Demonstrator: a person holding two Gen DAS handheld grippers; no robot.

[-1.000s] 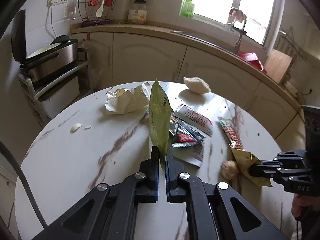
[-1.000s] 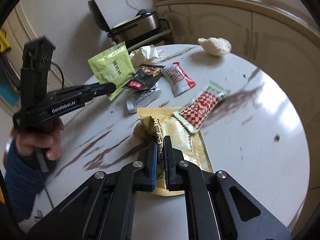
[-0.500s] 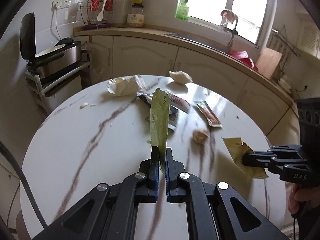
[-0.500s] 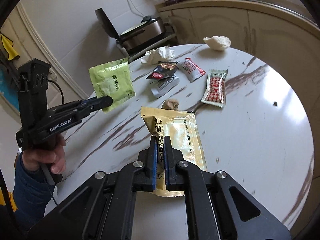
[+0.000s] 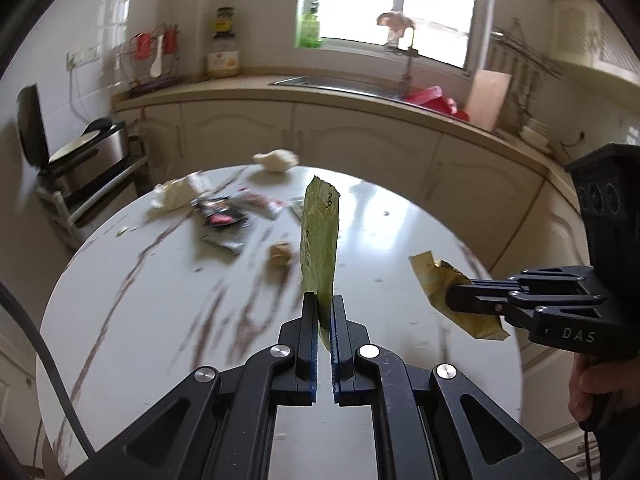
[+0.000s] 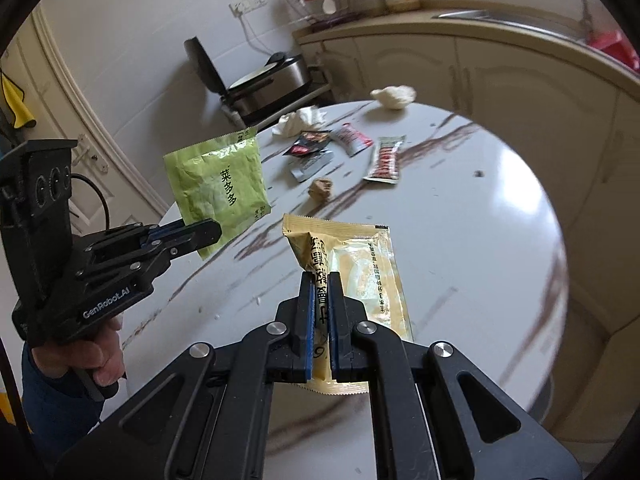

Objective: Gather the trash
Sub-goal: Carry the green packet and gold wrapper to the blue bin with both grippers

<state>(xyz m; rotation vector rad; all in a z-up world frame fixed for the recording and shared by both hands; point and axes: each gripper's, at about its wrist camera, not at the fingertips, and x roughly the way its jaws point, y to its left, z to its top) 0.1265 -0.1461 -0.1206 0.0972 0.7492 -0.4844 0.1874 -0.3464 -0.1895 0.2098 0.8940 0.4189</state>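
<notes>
- Left wrist view: the left gripper (image 5: 323, 320) is pinching the lower edge of a green wrapper (image 5: 319, 236), which stands upright out of the jaws; the grip looks the same as a second ago.
- What has changed is the setting: a second ago this gripper was low over the litter, and now the whole round bench (image 5: 400, 216) shows beneath it, so the wrapper has been lifted clear and drawn back.
- Right wrist view: the right gripper (image 6: 319, 312) is pressed together on a creased yellow packet (image 6: 360, 264), which fans out ahead of its fingers and hangs free of the bench top.
- A second ago that packet lay flat among the other wrappers; it now hangs free of them.
- Beyond both grippers, further out on the bench, a black sachet (image 6: 307, 145), a red-and-white sachet (image 6: 352, 139), a red patterned sachet (image 6: 385, 160), a brown crumpled ball (image 6: 321, 189) and two white tissue wads (image 6: 301, 119) lie where they were.
- As I judge it, two pieces are secured and are being carried off together; no bin shows in either view, so where they go I cannot tell.
- At least six pieces are left, so the job is at an early stage, and another trip to the far side of the bench seems needed.
</notes>
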